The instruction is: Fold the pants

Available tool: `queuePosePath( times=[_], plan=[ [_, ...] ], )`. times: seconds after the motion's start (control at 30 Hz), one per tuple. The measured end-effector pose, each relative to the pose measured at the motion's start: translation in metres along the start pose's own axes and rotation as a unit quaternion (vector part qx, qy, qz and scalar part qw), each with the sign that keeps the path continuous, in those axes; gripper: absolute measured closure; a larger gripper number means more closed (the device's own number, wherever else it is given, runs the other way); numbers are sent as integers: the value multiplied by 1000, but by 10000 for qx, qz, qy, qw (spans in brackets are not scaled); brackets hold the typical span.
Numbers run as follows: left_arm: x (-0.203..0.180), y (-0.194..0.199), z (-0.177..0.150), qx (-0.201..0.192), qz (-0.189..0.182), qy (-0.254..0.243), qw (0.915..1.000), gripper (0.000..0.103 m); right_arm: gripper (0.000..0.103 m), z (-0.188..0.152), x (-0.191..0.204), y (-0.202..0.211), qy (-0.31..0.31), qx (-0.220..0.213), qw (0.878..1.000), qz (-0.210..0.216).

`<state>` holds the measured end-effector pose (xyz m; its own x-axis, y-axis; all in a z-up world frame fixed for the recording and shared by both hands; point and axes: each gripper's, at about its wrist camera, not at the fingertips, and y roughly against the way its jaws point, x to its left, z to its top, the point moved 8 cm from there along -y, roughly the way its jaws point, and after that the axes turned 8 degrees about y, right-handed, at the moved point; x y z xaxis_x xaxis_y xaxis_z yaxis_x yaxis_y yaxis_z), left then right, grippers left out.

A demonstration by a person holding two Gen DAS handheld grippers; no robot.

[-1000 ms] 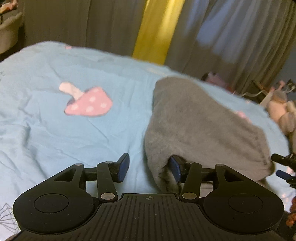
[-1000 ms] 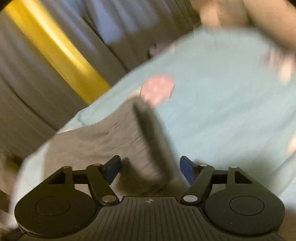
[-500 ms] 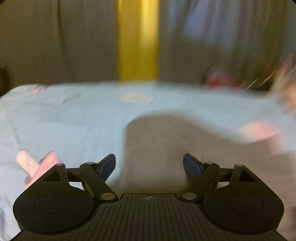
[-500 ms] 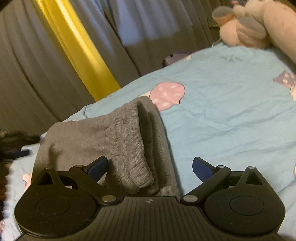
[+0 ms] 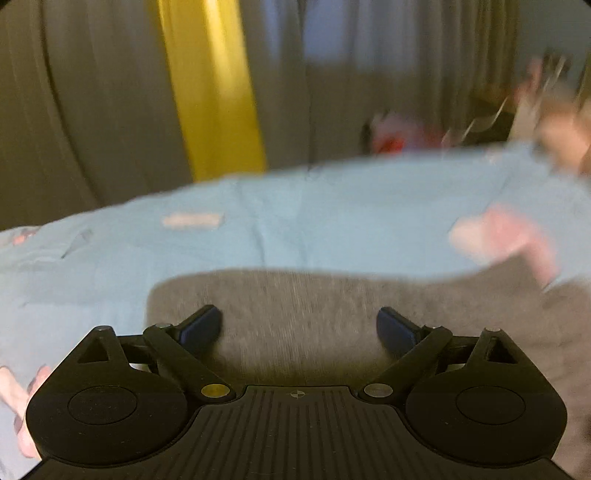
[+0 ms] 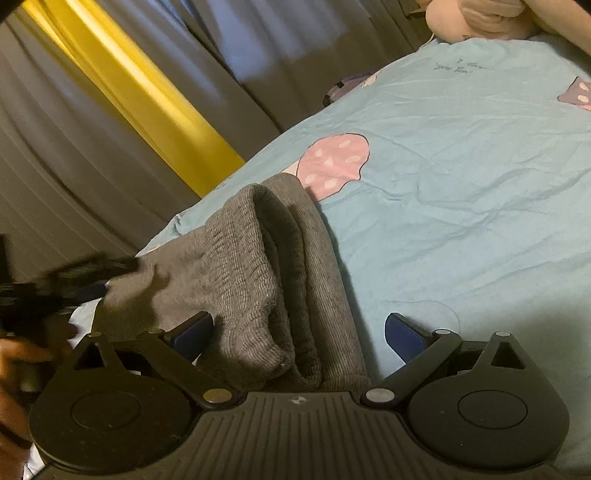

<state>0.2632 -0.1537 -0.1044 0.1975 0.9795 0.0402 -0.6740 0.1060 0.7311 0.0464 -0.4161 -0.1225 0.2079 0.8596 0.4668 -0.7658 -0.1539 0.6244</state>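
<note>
The grey pants (image 6: 240,266) lie folded on the light blue bed sheet (image 6: 461,203), ribbed waistband end toward the right wrist camera. My right gripper (image 6: 298,325) is open, its blue pads apart on either side of that thick end without pressing on it. In the blurred left wrist view, my left gripper (image 5: 297,319) hovers low over the flat grey pants (image 5: 314,295); its jaws are opening and hold nothing. The left gripper (image 6: 74,273) also shows as a dark blur at the pants' far left end in the right wrist view.
A pink mushroom print (image 6: 332,162) lies on the sheet just beyond the pants. Grey curtains with a yellow strip (image 6: 147,103) hang behind the bed. A pink plush toy (image 6: 480,18) sits at the far right corner. The bed's far edge (image 5: 332,166) runs under the curtains.
My left gripper let go of the pants' edge, spread its jaws and swung sideways over the flat cloth. My right gripper opened a little wider and sank slightly; the pants stayed put.
</note>
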Motion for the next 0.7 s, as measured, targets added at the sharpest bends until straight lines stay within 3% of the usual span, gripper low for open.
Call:
queuePosePath(
  times=[0.1,0.3,0.37,0.47,0.53,0.57,0.63,0.67,0.7],
  plan=[
    [-14,-3,-8,-318,475,-290,9979,0,4,-2,0,-1,-42,31,10000,40],
    [24,69,-18,-233,-304,189,9991,1,4,-3,-6,-4,-312,108,9993,188],
    [49,94,-45,30,-511,349,9981,1,4,-3,-5,-4,-293,96,9994,175],
    [86,111,-97,398,-301,796,9956,1,4,-4,-5,-4,-282,90,9994,152],
    [99,102,-138,841,-124,1141,9898,0,4,-4,-5,-5,-312,119,9993,175],
    [106,100,-145,1066,-133,1673,9800,0,4,-4,-4,-6,-317,175,9991,218],
    [113,105,-141,1069,-333,2398,9643,3,4,-5,-3,-4,-285,144,9994,108],
    [111,110,-138,1031,-416,2444,9633,5,4,-5,-2,-2,-252,138,9996,80],
    [106,119,-135,871,-509,2314,9676,6,4,-6,-2,0,-235,131,9996,48]
  ],
)
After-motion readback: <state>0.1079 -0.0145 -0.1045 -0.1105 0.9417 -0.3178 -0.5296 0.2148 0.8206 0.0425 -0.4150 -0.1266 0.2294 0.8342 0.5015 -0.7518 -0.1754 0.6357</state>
